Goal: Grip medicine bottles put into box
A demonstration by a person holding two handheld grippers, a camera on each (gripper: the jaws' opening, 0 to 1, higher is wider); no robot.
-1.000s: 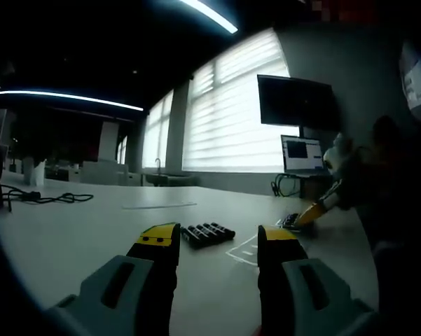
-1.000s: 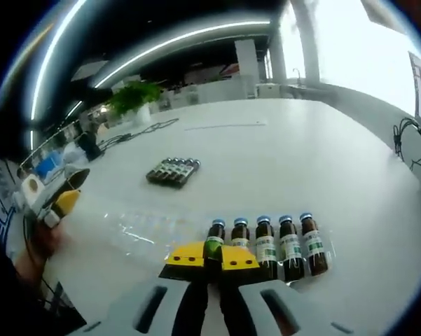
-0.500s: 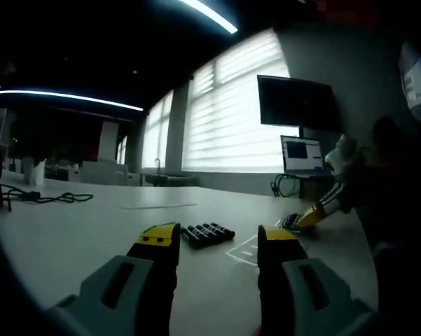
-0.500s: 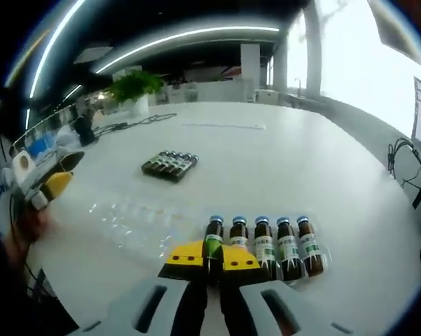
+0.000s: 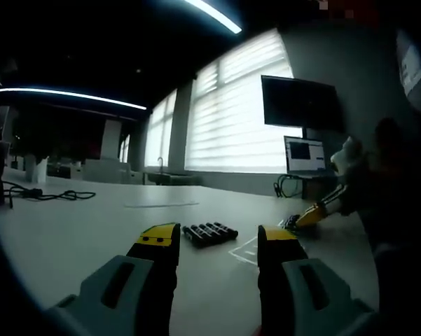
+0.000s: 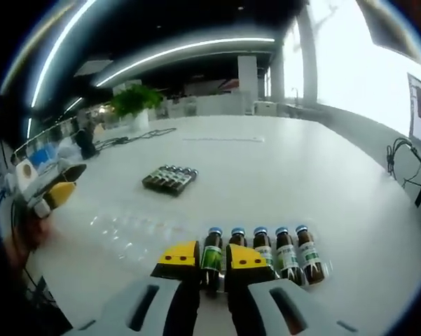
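- On the white surface (image 6: 280,161), right gripper view, far left: left claw (image 6: 50,197), yellow-tipped, hovering near the edge, a hand behind it; jaw gap unclear from here.
- Next rightward, clear plastic tray (image 6: 129,227) lying flat, just left of the bottle row.
- Behind it, mid-surface: dark pack of small vials (image 6: 169,178), lying flat, well apart from the row.
- Low centre: right claw (image 6: 211,255), yellow tips either side of the leftmost medicine bottle (image 6: 211,257), jaws slightly parted; actual contact with the glass cannot tell.
- That bottle: brown glass, blue cap, green label, lying in line with the others.
- Right of it: four more medicine bottles (image 6: 277,250), same type, side by side, touching, in a clear holder.
- Far back left: green plant (image 6: 132,100); black cable (image 6: 136,136) on the surface near it.
- Far right edge: black cables (image 6: 406,150) hanging.
- Left gripper view, far left: black cable on the surface (image 5: 45,194).
- Low centre: left claw (image 5: 217,241) with jaws wide apart, gripping nothing, above the surface (image 5: 77,224).
- Between the jaws, farther off: the dark vial pack (image 5: 209,233).
- Just right of it: faint outline of the clear tray (image 5: 246,249).
- Right: right claw (image 5: 305,217), yellow tip down at the bottles; too small and dark to read.
- Background right: dark wall screen (image 5: 300,103), lit monitor (image 5: 305,154) below it, bright blinded windows (image 5: 231,112).
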